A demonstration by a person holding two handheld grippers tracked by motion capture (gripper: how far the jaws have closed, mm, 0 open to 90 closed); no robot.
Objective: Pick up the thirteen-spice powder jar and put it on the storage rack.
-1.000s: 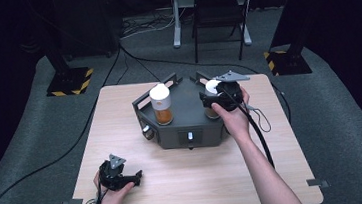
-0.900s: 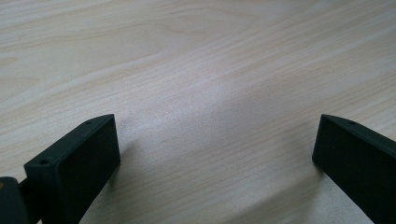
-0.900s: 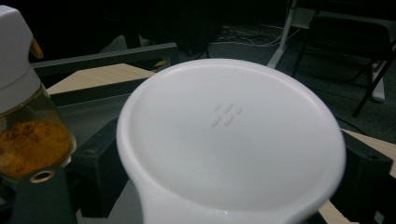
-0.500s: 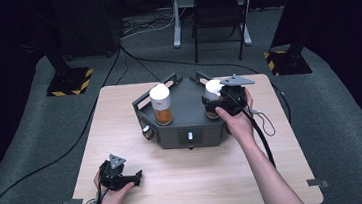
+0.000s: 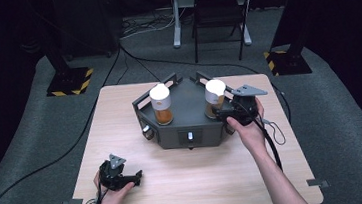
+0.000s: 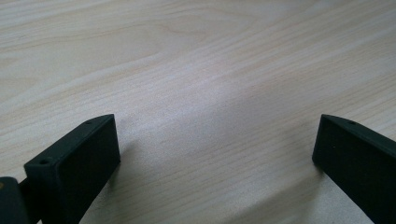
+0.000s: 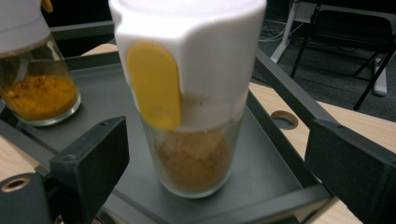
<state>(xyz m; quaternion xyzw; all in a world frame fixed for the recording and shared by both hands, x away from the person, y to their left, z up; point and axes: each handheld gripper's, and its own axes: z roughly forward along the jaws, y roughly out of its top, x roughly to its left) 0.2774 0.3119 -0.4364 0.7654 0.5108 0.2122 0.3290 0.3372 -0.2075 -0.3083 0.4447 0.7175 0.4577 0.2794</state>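
high: overhead, forward-down | gripper views: close — jars (image 5: 161, 104) shared (right)

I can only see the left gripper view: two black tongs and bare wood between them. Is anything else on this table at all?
Observer: Yes. A dark grey tray sits at the far middle of the table, with two spice jars standing on it.
Operator: What's in the jars?
Observer: The left jar holds bright orange powder; the right jar holds browner powder and has a white cap with a yellow tab.
Operator: And the other hand?
Observer: Its right tongs are open on either side of the right jar, not closed on it.
Operator: Where are my tongs, then?
Observer: The left tongs are open at the table's near left, well clear of the tray.
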